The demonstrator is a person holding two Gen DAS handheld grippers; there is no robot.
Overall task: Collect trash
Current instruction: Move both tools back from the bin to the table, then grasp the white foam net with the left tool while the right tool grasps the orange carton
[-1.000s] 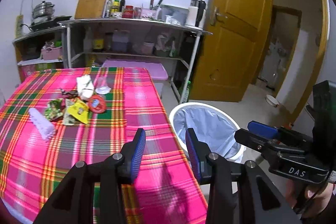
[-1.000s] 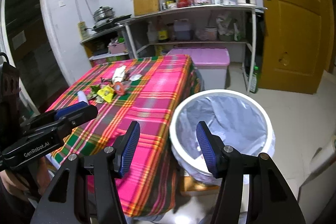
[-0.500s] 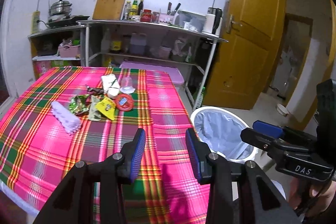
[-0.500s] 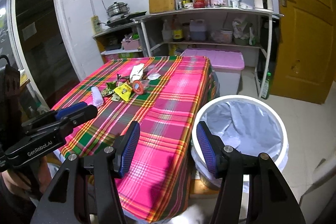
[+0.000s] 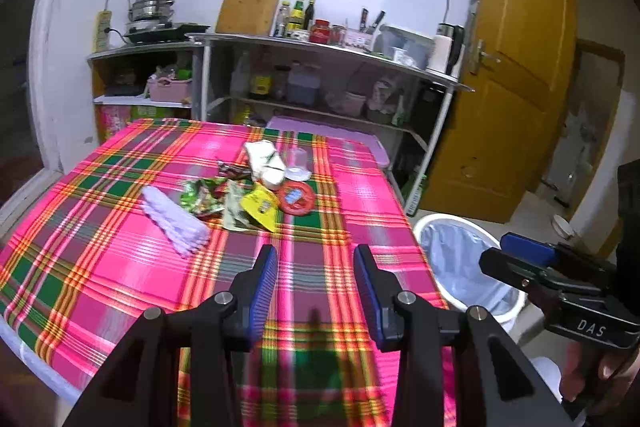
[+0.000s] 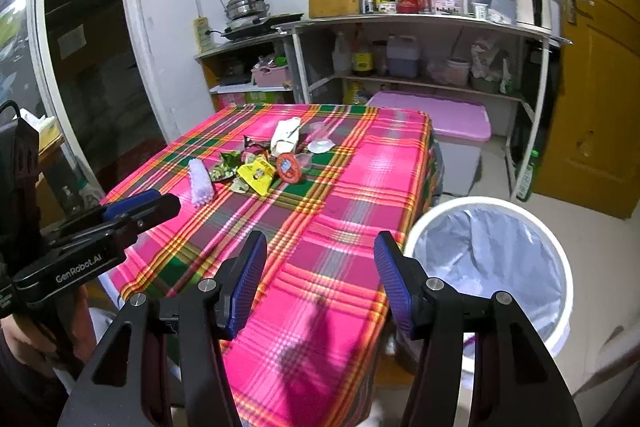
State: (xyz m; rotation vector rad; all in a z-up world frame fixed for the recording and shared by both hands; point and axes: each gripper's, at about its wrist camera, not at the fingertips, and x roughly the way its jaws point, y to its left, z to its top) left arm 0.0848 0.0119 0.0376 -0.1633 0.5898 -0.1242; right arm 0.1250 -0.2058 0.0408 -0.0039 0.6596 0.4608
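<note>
The left gripper (image 5: 316, 267) hovers over the near part of the tabletop (image 5: 100, 267), its ribbed blue pads (image 5: 264, 287) spread apart with nothing between them. The right gripper (image 6: 320, 267) hangs at the near corner of the tabletop (image 6: 360, 187), jaws likewise wide and empty. Each gripper shows in the other's view: the right one at 3 o'clock from the left wrist (image 5: 532, 259), the left one at 9 o'clock from the right wrist (image 6: 132, 207).

The tabletop wears a glossy plaid cloth in pink, green and orange. The trash (image 5: 248, 191) lies in a loose cluster toward 12 o'clock from the left gripper, well apart from both grippers. It includes a ridged white plastic strip (image 5: 176, 223) at the cluster's 8 o'clock side, a crinkled green wrapper (image 5: 200, 199), a flat yellow packet (image 5: 262, 207), a round red lid (image 5: 296, 197), a crumpled white bag (image 5: 264, 159) and a clear plastic cup (image 5: 298, 163) lying at the far side.

A round white bin (image 6: 556, 251) with a thin bluish plastic liner stands on the floor just beside the tabletop's right edge, at 3 o'clock from the right gripper; in the left wrist view it sits at 3 o'clock (image 5: 428, 223)
</note>
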